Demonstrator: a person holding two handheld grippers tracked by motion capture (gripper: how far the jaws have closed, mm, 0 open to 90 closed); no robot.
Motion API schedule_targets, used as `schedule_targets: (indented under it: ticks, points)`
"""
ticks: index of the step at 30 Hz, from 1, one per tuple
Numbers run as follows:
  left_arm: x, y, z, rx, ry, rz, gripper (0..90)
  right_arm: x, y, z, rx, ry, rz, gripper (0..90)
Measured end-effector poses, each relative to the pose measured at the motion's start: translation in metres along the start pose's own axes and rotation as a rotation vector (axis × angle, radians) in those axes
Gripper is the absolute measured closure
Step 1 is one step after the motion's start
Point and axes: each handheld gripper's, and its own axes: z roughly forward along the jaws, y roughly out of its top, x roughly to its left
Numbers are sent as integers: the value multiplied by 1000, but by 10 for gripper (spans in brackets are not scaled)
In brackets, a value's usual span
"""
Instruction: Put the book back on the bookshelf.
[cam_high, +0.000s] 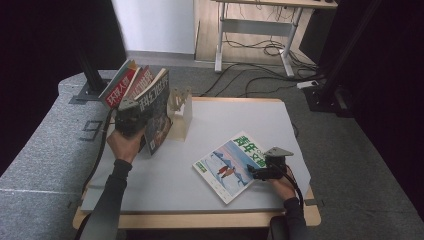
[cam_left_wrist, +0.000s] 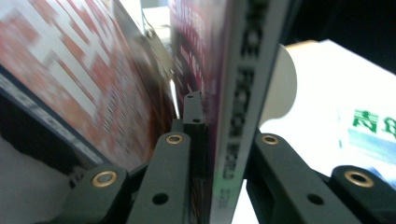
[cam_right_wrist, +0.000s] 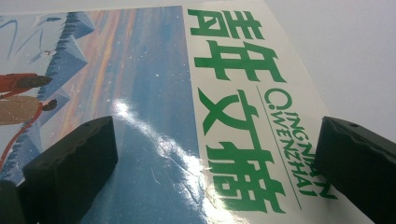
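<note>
A dark-covered magazine stands upright at the table's left. My left gripper is shut on its near edge. In the left gripper view the pale spine sits clamped between the jaws of my left gripper. A red magazine leans just to the left. Two red magazines lean behind the dark one. A blue magazine with green characters lies flat at the front right. My right gripper stands open low over its right edge. The cover lies beneath my right gripper.
A small pale book stand sits just right of the upright magazines. The white mat covers the wooden table. Beyond the table are a desk frame, floor cables and black posts.
</note>
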Motion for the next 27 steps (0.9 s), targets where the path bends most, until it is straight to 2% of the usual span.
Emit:
schedule_targets:
  ticks: [4,8,13,19,21,23,27]
  points:
    - [-1,-5,-4,50,-16,6,812,0,0,0,0,0,-1,0]
    - [-1,-8,-9,60,-26,-6,799,0,0,0,0,0,0,0]
    - [-6,-13,-12,75,-33,6,769,0,0,0,0,0,0,0]
    - [-8,-27,-17,97,-34,11,774,0,0,0,0,0,-1,0]
    - [-9,-32,-16,100,-26,16,791,0,0,0,0,0,0,0]
    - [-9,-36,-16,81,-19,10,809,0,0,0,-1,0,-1,0]
    - [-10,-35,-13,73,-1,8,824,0,0,0,0,0,0,0]
